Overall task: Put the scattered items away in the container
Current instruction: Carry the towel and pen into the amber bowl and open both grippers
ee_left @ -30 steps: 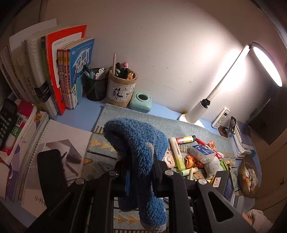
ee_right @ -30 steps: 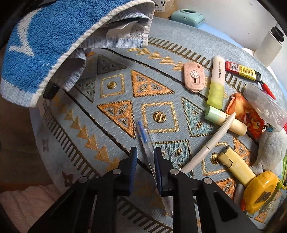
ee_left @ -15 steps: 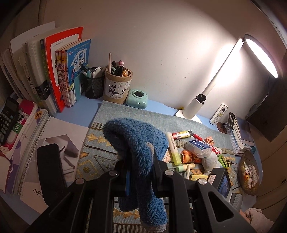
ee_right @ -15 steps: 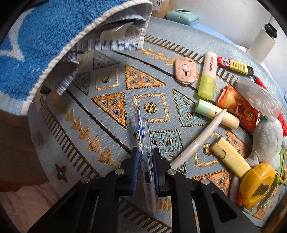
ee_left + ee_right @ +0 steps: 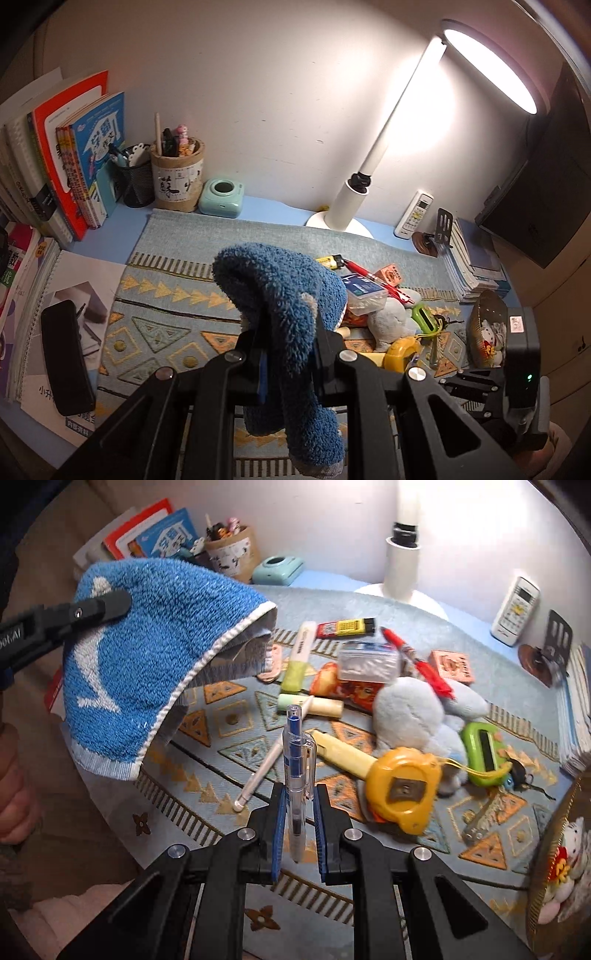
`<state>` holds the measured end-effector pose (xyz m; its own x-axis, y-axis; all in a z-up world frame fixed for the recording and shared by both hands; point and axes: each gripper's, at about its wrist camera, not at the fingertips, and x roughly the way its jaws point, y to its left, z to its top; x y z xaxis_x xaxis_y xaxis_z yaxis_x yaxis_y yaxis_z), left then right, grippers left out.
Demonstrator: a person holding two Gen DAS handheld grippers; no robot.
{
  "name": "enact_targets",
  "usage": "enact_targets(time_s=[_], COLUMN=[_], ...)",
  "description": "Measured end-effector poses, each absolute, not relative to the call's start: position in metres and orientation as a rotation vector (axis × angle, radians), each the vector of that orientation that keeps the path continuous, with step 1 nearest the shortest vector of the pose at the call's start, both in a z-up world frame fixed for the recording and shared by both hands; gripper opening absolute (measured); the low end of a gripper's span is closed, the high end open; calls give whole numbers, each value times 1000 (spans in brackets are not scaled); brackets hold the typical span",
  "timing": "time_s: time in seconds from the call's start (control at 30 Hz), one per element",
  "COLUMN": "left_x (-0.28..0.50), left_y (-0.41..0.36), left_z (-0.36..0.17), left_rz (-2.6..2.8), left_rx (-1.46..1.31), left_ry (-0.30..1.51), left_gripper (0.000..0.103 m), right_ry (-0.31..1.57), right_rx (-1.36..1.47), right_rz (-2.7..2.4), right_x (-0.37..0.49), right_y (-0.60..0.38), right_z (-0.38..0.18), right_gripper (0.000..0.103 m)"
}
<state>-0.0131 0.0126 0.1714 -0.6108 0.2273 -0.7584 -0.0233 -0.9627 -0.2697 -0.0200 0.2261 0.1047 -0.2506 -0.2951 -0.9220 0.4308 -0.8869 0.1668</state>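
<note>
My left gripper is shut on a blue terry cloth that drapes over its fingers above the patterned mat. In the right wrist view the same cloth hangs at upper left, its white-edged mouth gaping toward the pile. My right gripper is shut on a clear pen with a blue core, held off the mat and pointing away. Loose on the mat lie a white pen, a yellow tape measure, a grey plush toy and a highlighter.
A paper pen cup and a black mesh cup stand at the back left beside upright books. A lamp base and a remote are at the back. A black phone lies on notebooks at left.
The right gripper closed on the clear pen and lifted it off the mat. The left gripper has risen and pulled back, with the blue cloth still in it.
</note>
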Motion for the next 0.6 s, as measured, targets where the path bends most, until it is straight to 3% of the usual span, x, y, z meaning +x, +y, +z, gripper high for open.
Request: enact_targets(time_s=[0.37,0.6], left_x=[-32,-35], left_y=[145,255], left_z=[208,219], left_rz=[2533,2397], left_rx=[-1182,-1093], left_ry=[-193,-77], left_gripper=[14,14], right_ry=[-151,-257], right_rx=[1571,1649], right_rz=[-2496,-2643], right_x=[-1,19], right_y=[417,529], right_z=[150,148], right_gripper=[15,15])
